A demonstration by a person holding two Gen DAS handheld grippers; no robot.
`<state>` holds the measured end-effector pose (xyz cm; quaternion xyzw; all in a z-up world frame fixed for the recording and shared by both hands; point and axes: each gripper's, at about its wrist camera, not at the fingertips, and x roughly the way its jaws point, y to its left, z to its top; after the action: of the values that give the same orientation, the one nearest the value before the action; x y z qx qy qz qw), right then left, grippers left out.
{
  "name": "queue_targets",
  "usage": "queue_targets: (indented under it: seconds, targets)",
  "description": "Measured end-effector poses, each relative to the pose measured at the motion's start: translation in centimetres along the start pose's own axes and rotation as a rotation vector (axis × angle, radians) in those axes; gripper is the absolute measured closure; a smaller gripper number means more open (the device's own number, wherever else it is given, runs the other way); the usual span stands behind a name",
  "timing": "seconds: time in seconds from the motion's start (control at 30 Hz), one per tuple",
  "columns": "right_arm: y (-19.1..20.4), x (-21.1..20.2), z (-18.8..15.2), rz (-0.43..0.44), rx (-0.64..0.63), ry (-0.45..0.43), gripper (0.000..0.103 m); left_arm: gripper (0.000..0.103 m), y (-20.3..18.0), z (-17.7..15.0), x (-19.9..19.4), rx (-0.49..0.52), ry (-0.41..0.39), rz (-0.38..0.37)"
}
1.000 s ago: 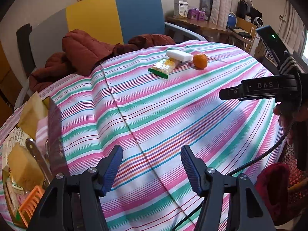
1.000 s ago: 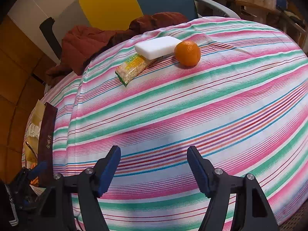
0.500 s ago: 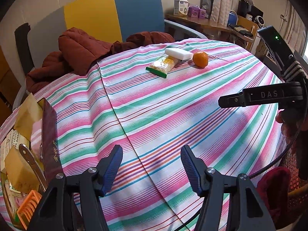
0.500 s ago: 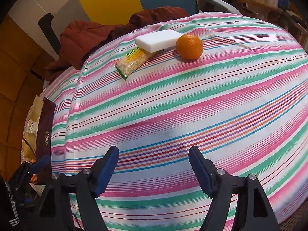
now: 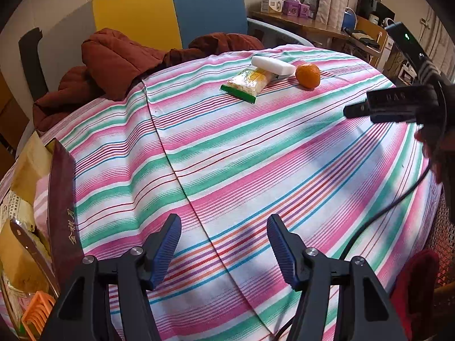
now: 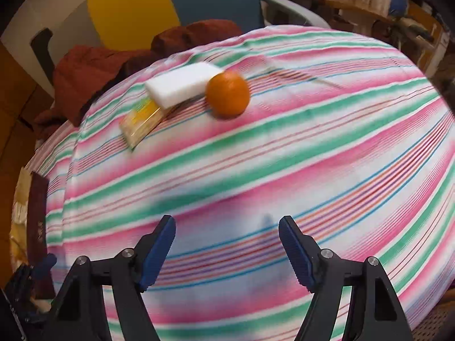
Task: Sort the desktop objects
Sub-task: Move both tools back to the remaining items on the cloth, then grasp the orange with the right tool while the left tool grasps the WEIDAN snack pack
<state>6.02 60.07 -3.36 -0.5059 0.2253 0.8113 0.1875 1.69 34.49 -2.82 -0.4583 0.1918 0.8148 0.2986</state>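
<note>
White sponge (image 5: 273, 65) overlaps snack packet (image 5: 248, 81), orange (image 5: 308, 76) beside.

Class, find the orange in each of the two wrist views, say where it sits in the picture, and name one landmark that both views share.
Left wrist view: the orange is upper right of centre, far across the striped tablecloth.
Right wrist view: the orange is at upper centre, larger and slightly blurred.
Shared landmark: the white sponge block just left of it, lying on a snack packet.

Yellow-and-blue panel (image 5: 167, 11) behind striped tablecloth (image 5: 227, 156) (cluttered wooden shelf (image 5: 307, 25) right).
</note>
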Motion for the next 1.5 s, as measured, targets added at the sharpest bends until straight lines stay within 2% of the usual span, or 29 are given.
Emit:
queue_targets:
  seconds: [0.07, 0.13, 0.23, 0.4, 0.7, 0.73, 0.87, 1.0, 1.13, 1.3, 1.33, 1.5]
  targets:
    - [-0.7, 0.0, 1.2, -0.04, -0.014, -0.034, 0.038, 0.04, 0.0, 0.2, 0.4, -0.003, 0.001, -0.017]
    - [-1.1, 0.1, 2.4, -0.077, -0.046, -0.066, 0.043, 0.04, 0.0, 0.3, 0.8, -0.004, 0.002, -0.026]
    - [-1.5, 0.5, 4.2, -0.104, -0.066, -0.103, 0.043, 0.04, -0.1, 0.5, 1.3, -0.005, -0.002, -0.043]
    - [-1.7, 1.8, 7.4, -0.064, -0.099, -0.148, 0.043, 0.04, -0.2, 1.0, 2.0, 0.001, 0.001, -0.04]
    - [0.3, 5.6, 10.8, -0.024, -0.206, -0.131, 0.045, 0.04, 0.5, 4.2, 3.5, -0.009, -0.017, 0.004]
    - [0.5, 6.0, 10.9, -0.024, -0.215, -0.121, 0.053, 0.04, 0.5, 5.0, 3.7, -0.01, -0.025, 0.002]
    - [0.6, 6.7, 10.7, -0.013, -0.207, -0.075, 0.054, 0.04, 0.1, 8.1, 5.0, 0.004, -0.063, -0.01]
    - [-1.4, 6.1, 10.4, 0.043, -0.08, -0.005, 0.055, 0.04, -0.8, 11.3, 7.0, 0.034, -0.087, -0.006]
    - [-3.7, 5.4, 8.1, 0.069, 0.013, 0.09, 0.056, 0.039, -2.0, 13.9, 8.9, 0.109, -0.103, -0.025]
    - [-5.1, 4.0, 5.8, 0.042, 0.063, 0.089, 0.056, 0.038, -4.0, 16.4, 10.8, 0.273, -0.095, -0.086]
    - [-5.2, 3.9, 5.9, 0.042, 0.064, 0.085, 0.056, 0.038, -4.5, 16.7, 11.4, 0.313, -0.081, -0.064]
    - [-5.1, 4.1, 6.8, 0.037, 0.051, 0.072, 0.056, 0.038, -4.5, 17.9, 13.4, 0.291, -0.042, -0.062]
